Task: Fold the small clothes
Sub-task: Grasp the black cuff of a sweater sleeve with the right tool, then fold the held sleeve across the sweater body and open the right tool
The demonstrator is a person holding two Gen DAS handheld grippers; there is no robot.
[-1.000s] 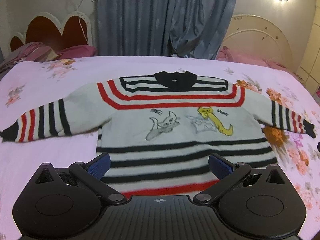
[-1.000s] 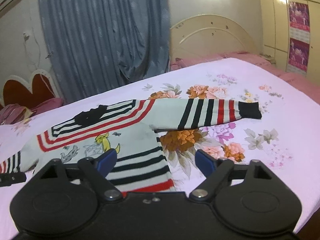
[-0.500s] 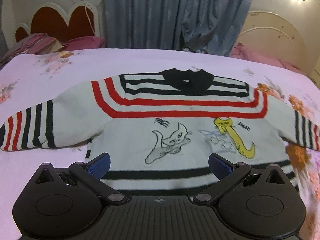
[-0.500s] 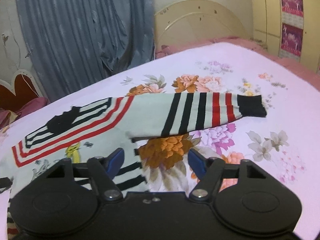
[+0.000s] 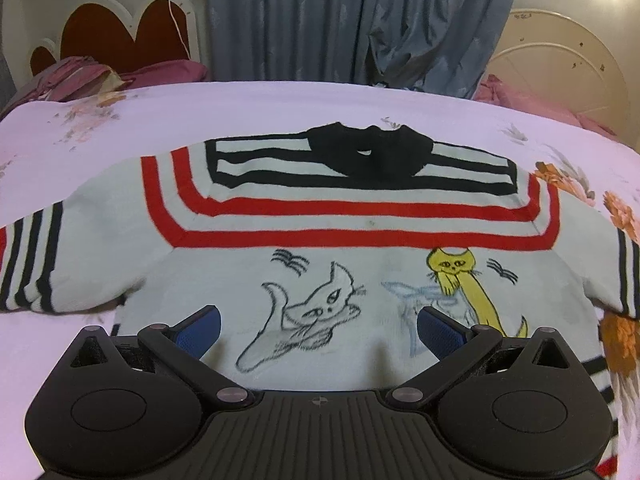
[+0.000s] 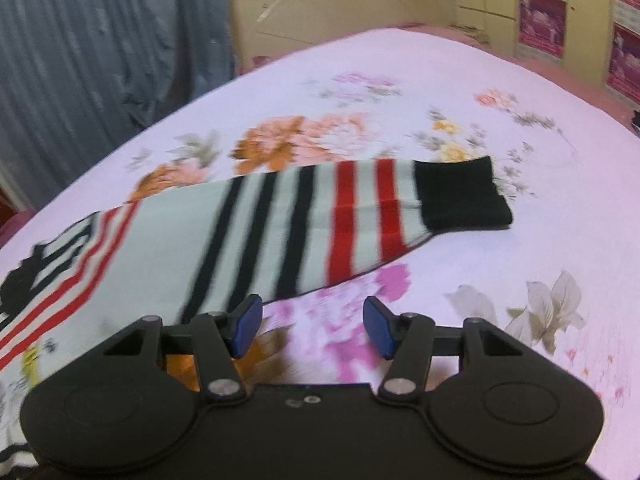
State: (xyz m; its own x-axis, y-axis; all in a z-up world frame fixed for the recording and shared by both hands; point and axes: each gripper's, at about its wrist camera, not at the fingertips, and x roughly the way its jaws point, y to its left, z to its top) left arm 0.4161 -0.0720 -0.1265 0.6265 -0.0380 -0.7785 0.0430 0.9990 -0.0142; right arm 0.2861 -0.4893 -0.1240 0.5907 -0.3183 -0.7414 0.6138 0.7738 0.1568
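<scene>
A small white sweater with red and black stripes, a black collar and two cat drawings lies flat, front up, on the bed, sleeves spread. My left gripper is open and empty, hovering over the chest near the cats. The right sleeve with its black cuff lies stretched out to the right. My right gripper is open and empty, just in front of the sleeve's near edge, over the bedsheet.
The bed has a pink floral sheet. Blue curtains hang behind it. A cream headboard stands at the back right, a red heart-shaped one and pink bedding at the back left. A wardrobe stands at the right.
Both grippers have moved forward over the sweater: the left from the hem up to the chest, the right from the hem corner toward the right sleeve. Both stayed open.
</scene>
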